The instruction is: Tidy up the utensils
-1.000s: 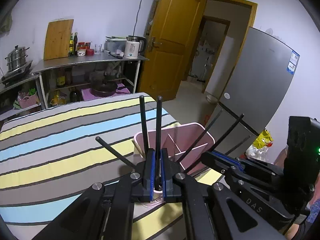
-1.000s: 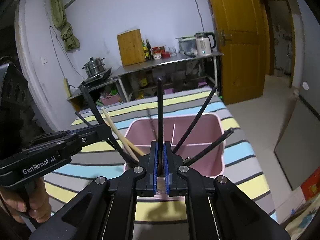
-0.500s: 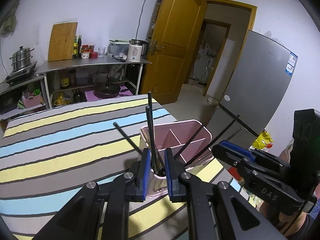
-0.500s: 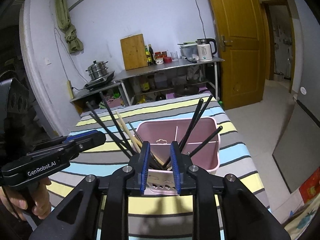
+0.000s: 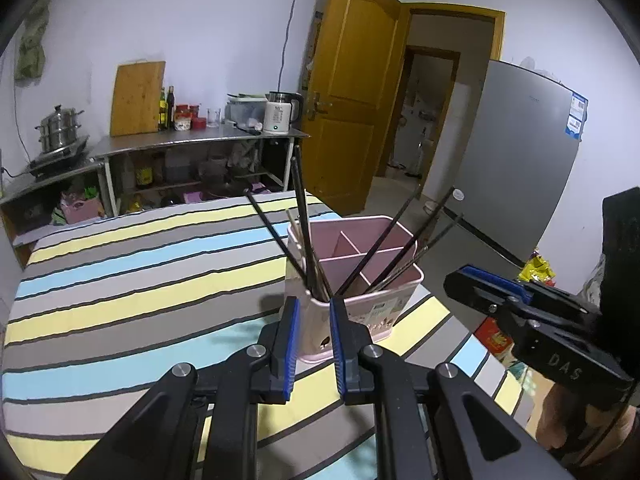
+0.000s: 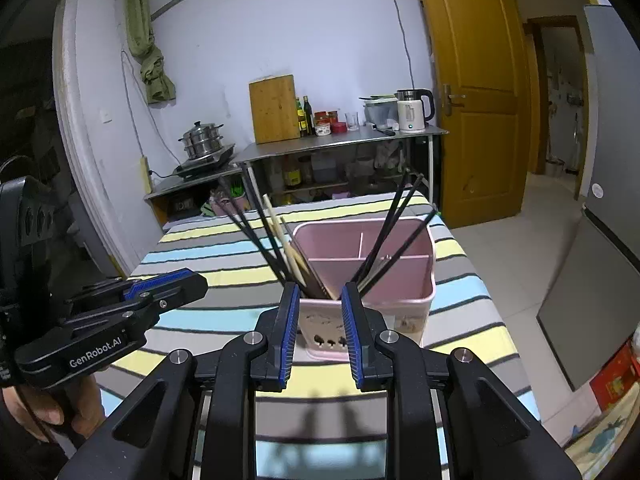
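A pink utensil holder (image 5: 394,280) (image 6: 404,280) with inner dividers stands on the striped table near its right edge. Black chopsticks (image 5: 302,220) (image 6: 256,228) lean in its left compartment with some pale wooden ones (image 6: 290,254). More black chopsticks (image 5: 404,244) (image 6: 396,232) lean in the right compartment. My left gripper (image 5: 313,312) is open and empty, just in front of the holder. My right gripper (image 6: 320,300) is open and empty, also just in front of it. Each gripper shows in the other's view: the right gripper (image 5: 488,284), the left gripper (image 6: 168,286).
The striped tablecloth (image 5: 120,280) covers the table. Behind it a steel counter (image 6: 344,142) carries a cutting board, bottles and a kettle. A grey fridge (image 5: 520,160) and an open wooden door (image 5: 352,92) are to the right. The table edge drops off beside the holder.
Both grippers have opened, let go of the black chopsticks, and drawn back from the holder. The chopsticks now lean inside the holder's compartments.
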The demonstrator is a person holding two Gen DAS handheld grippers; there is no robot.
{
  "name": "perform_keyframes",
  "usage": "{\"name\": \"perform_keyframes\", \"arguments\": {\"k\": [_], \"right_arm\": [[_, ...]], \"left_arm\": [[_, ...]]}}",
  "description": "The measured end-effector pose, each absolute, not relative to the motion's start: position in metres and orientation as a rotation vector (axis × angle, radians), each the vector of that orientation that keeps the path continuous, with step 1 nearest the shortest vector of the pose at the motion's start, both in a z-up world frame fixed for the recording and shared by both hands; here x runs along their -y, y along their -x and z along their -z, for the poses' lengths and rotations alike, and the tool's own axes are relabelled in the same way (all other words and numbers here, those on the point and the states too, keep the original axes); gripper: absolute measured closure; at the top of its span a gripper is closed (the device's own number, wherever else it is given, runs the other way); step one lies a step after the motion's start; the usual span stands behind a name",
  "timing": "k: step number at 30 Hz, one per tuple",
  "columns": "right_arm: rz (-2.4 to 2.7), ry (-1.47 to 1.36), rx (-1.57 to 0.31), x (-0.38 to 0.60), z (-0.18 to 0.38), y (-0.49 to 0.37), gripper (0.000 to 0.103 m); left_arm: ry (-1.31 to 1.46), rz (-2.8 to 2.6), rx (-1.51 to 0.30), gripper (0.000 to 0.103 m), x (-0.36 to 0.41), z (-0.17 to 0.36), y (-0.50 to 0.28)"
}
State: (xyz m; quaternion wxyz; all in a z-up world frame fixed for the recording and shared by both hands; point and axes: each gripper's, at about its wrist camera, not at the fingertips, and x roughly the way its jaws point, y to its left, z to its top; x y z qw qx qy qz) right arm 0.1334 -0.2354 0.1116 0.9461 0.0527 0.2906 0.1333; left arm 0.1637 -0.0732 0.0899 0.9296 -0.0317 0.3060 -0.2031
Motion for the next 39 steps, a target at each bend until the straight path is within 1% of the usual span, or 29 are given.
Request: {"name": "perform_keyframes", "arguments": {"k": [10, 19, 39], "right_arm": [[-0.258, -0.06, -0.568, 0.229, -0.09, -0.102, 0.08], [-0.257, -0.054, -0.583, 0.228, -0.068, -0.086, 0.08], [-0.246, -0.064, -0.589, 0.23, -0.063, -0.08, 0.08]], "left_arm": [[0.026, 0.38, -0.584, 0.089, 0.074, -0.061, -0.128], [0.015, 0.371, -0.561, 0.089, 0.074, -0.043, -0.109], [0.023, 0.374, -0.549, 0.089, 0.07, -0.041, -0.097]]}}
